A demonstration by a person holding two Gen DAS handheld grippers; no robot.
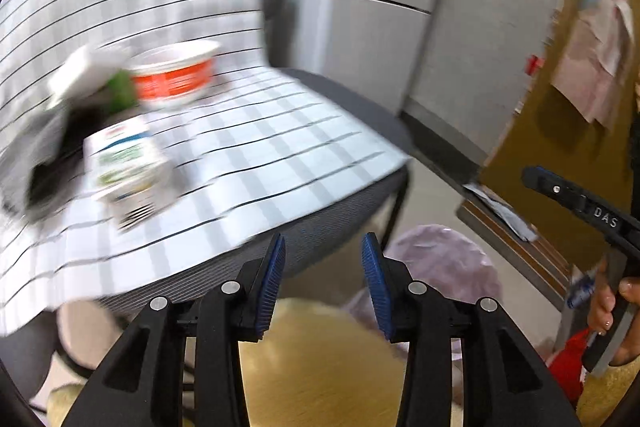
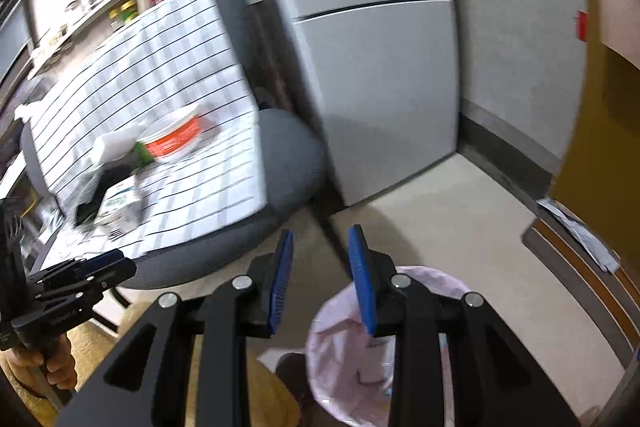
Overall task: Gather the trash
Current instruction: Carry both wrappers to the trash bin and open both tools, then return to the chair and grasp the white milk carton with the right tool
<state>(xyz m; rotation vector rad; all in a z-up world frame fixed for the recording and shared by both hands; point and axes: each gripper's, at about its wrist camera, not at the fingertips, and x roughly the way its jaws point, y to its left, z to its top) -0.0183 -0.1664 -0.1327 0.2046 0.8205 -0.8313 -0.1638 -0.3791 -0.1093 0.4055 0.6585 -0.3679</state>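
Right now our left hand-held gripper (image 1: 323, 281) has its blue pads apart and holds nothing. Our right hand-held gripper (image 2: 322, 277) is the same, loose and with nothing in it. It hangs over the pink trash bag (image 2: 344, 339) on the floor. The trash sits on a chair (image 1: 352, 187) with a checked cloth (image 1: 248, 131) on it. A small carton (image 1: 126, 169) lies near the cloth's front left edge. A red and white tub (image 1: 176, 75) stands further back, by a blurry white box (image 1: 86, 71). We think the carton is light and would crush if squeezed hard, so we should pinch its flat sides softly. Both hands point forward, tipped a little down, with the left one nearer the chair.
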